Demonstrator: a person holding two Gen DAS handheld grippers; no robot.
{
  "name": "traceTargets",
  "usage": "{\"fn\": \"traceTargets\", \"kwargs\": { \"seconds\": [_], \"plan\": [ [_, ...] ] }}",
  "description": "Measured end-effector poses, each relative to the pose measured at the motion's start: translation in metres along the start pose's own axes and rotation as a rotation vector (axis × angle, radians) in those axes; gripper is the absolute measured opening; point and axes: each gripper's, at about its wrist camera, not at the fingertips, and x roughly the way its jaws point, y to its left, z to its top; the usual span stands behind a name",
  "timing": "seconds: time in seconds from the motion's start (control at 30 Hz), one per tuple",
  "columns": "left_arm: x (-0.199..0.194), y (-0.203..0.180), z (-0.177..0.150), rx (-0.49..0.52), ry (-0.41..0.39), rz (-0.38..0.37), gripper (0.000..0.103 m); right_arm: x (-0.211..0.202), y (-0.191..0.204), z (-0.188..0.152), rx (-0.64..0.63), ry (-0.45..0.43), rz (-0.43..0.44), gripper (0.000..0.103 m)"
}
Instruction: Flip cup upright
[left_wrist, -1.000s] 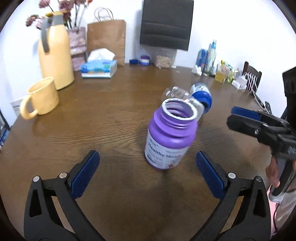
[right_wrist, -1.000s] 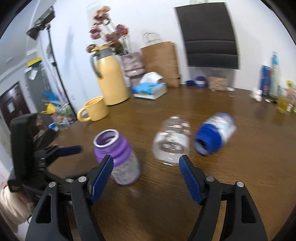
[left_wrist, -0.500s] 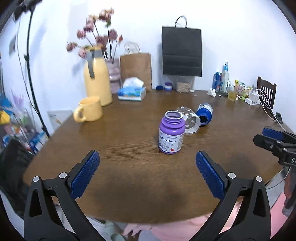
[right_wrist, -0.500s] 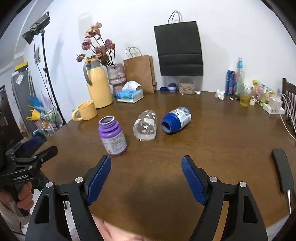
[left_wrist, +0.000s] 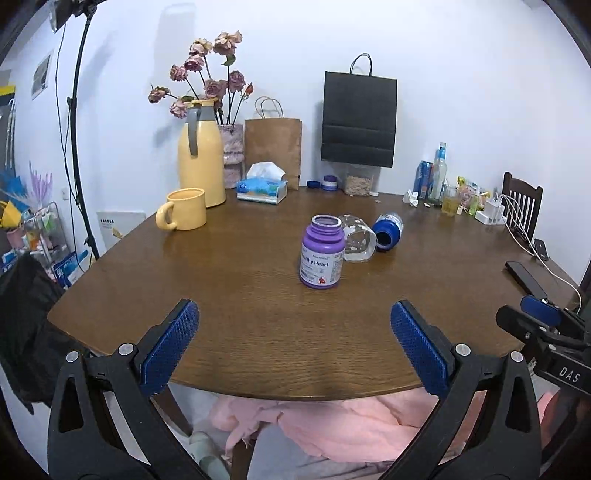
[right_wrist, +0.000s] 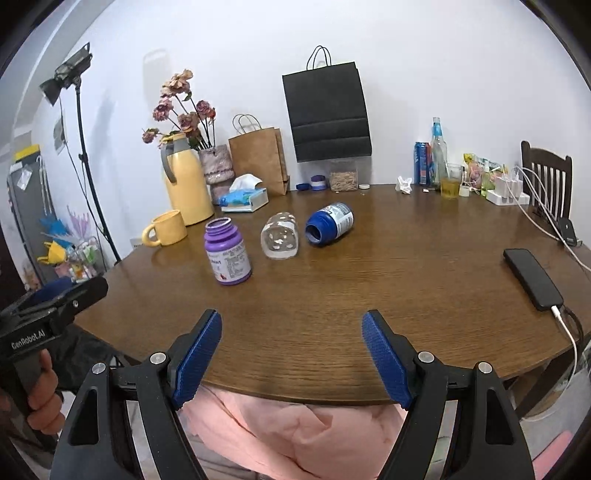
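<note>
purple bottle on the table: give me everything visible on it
The purple bottle is an open, capless supplement bottle of glossy purple plastic with a ribbed neck and a wide mouth facing up. A white wrap-around label reads "Healthy Heart" with small print beside it. It stands upright on the wooden table, near the middle, ahead of both open grippers and held by neither. The clear bottle lies on its side close behind it in the left wrist view; the right wrist view shows a gap between them.

Bare bench lies open between the near edge and the three containers. The purple bottle stands nearest; the clear cup lies touching it, and the blue bottle lies just beside the cup. A phone blocks the right edge.
</note>
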Motion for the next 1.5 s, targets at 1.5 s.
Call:
{"fn": "traceTargets", "kwargs": {
  "seconds": [1.5],
  "plan": [
    [-0.013,-0.008,0.007,0.054,-0.083,-0.004,0.103,-0.013,0.009,0.001,-0.038,-0.043,-0.008,0.083]
  ]
}}
